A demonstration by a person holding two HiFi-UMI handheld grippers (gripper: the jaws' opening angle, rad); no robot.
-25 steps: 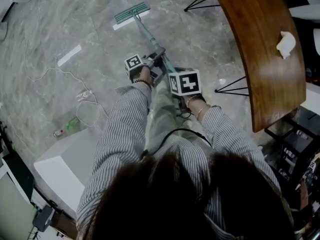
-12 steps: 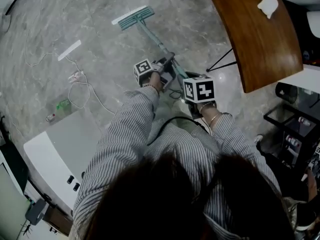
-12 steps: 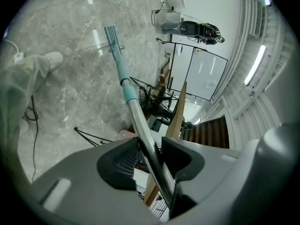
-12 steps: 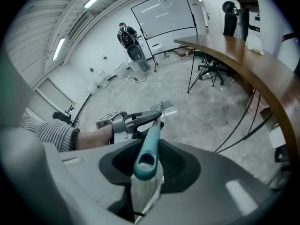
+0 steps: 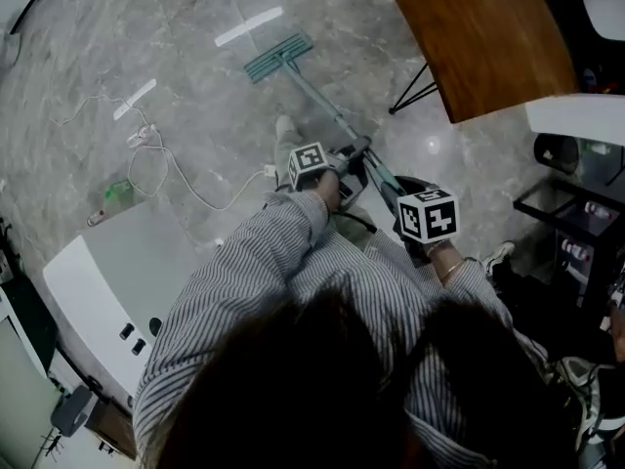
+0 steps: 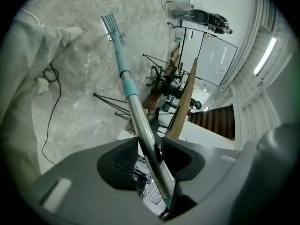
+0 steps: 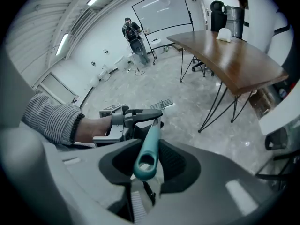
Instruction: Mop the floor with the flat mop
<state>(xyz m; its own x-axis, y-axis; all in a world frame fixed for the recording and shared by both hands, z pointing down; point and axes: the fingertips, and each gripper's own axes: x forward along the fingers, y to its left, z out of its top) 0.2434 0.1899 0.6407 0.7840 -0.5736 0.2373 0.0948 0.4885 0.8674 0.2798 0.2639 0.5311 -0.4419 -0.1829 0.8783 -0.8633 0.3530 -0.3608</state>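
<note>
The flat mop lies slanted across the grey marble floor, its teal head (image 5: 278, 57) far from me and its handle (image 5: 327, 106) running back to both grippers. My left gripper (image 5: 354, 156) is shut on the silver part of the handle (image 6: 149, 146), lower down the shaft. In the left gripper view the mop head (image 6: 110, 22) shows at the top. My right gripper (image 5: 404, 193) is shut on the teal top end of the handle (image 7: 146, 151). The right gripper view shows the left gripper (image 7: 133, 118) just ahead, with the mop head (image 7: 164, 103) beyond it.
A curved wooden table (image 5: 488, 37) on thin black legs stands at the upper right. A white cabinet (image 5: 107, 281) is at the lower left, with cables (image 5: 166, 174) and a green item (image 5: 119, 191) on the floor beside it. White strips (image 5: 249, 25) lie on the floor. A shoe (image 5: 285, 130) is beside the handle.
The mop head has slid back toward me, away from the white strip on the floor. Both grippers, still holding the handle, have moved right and nearer in view.
</note>
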